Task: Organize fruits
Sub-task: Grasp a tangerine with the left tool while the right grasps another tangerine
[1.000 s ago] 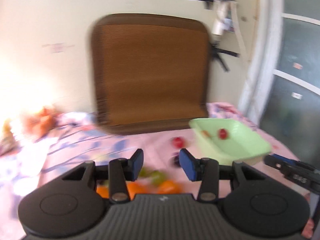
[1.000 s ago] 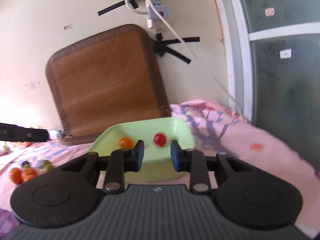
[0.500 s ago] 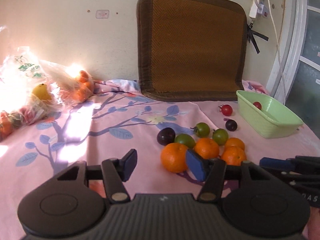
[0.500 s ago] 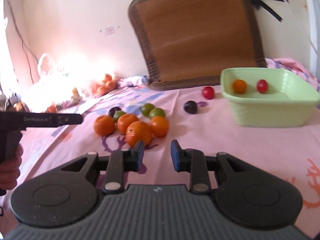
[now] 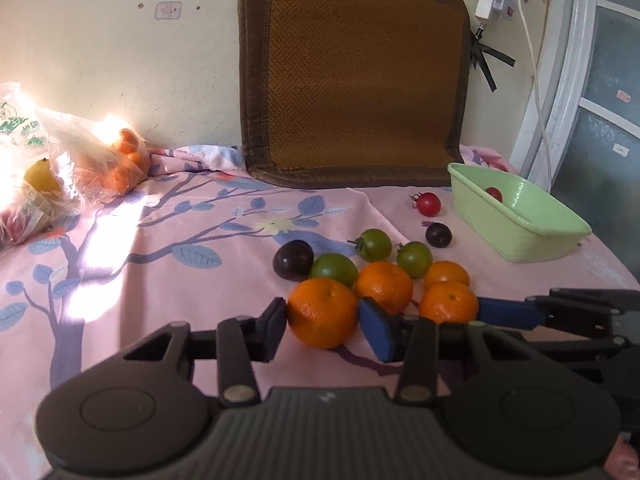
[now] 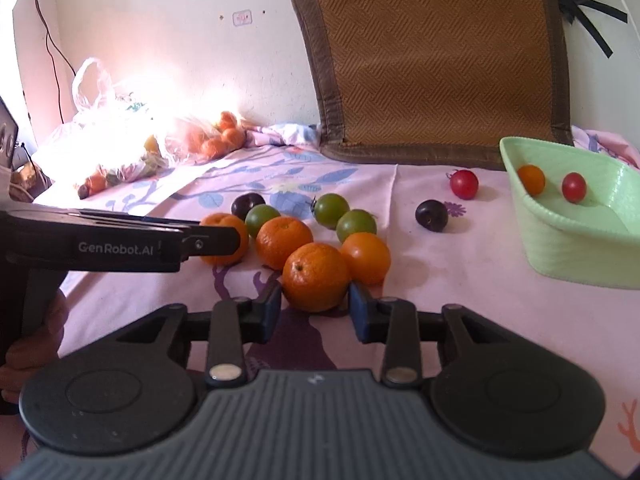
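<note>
While half a second ago both hung back, each claw now straddles fruit on the counter: left claw (image 5: 322, 326) wide around the near orange (image 5: 322, 313), right claw (image 6: 314, 309) wide around another orange (image 6: 315, 276), neither gripped; green basket (image 6: 576, 236) waits.

Cluster of fruit (image 6: 304, 236): on the tablecloth (image 6: 460, 280), mid-table, before the woven mat (image 6: 436, 56).
Woven mat: upright against the wall (image 6: 160, 20), behind the cluster.
Basin (image 6: 576, 236): right of the cluster, near the table edge.
In the basin: two small fruits, side by side.
Two loose small fruits (image 6: 448, 200): between cluster and basin.
Plastic bags of fruit (image 5: 60, 176): far left, against the wall.
Left gripper (image 5: 322, 322): around the cluster's front-left orange (image 5: 322, 312).
Right gripper (image 6: 314, 300): around the front orange (image 6: 314, 276), right of the left gripper.
</note>
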`<state>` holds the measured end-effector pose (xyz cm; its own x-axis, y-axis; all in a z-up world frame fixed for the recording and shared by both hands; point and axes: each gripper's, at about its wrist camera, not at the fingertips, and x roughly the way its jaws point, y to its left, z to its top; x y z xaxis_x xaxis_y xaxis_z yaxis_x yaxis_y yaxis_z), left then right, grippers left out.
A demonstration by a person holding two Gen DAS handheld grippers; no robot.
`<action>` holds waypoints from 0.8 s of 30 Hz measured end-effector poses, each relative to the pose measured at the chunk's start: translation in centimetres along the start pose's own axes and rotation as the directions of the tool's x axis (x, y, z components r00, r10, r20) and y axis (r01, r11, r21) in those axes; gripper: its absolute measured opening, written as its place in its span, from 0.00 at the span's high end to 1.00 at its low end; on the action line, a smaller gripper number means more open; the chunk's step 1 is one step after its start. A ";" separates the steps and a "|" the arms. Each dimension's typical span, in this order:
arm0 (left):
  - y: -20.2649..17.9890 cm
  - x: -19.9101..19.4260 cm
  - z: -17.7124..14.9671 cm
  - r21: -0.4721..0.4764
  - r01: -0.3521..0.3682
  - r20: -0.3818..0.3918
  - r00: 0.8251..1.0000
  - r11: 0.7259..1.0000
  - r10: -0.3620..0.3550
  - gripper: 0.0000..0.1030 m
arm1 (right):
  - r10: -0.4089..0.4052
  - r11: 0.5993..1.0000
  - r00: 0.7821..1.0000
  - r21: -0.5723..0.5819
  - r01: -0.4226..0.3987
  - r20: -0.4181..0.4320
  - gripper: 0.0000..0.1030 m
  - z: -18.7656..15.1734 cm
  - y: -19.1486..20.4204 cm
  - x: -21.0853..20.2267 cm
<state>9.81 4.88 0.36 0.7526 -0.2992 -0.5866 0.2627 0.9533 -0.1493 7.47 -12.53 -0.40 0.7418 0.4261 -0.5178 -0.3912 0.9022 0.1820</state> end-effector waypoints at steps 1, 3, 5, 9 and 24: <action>-0.3 -0.4 -0.2 -0.003 0.016 -0.003 1.000 1.000 -0.016 0.60 | 0.002 1.000 1.000 0.000 -0.002 0.007 0.63 -0.1 -0.1 -0.3; -1.5 -1.3 -0.8 -0.002 0.039 -0.006 0.999 0.999 -0.039 0.60 | -0.001 1.000 1.000 0.008 0.001 0.017 0.63 -0.5 -0.4 -1.3; -2.9 -1.9 -1.3 0.010 0.071 -0.006 0.997 0.997 -0.071 0.60 | -0.015 0.999 1.000 0.030 0.014 0.027 0.63 -1.1 -1.0 -2.5; -7.0 -2.5 -2.2 0.052 0.162 -0.014 0.987 0.985 -0.162 0.60 | -0.069 0.992 0.997 0.112 0.065 0.027 0.64 -3.2 -3.0 -5.3; -15.8 -1.7 -3.0 0.220 0.138 0.019 0.989 0.966 -0.146 0.60 | -0.273 0.937 0.958 0.252 0.244 0.090 0.81 -8.2 -8.7 -13.5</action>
<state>2.58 -9.55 1.38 0.7176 -0.4359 -0.5431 0.4903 0.8701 -0.0504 -3.61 -26.68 -1.87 0.8662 0.1676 -0.4708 -0.0485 0.9658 0.2547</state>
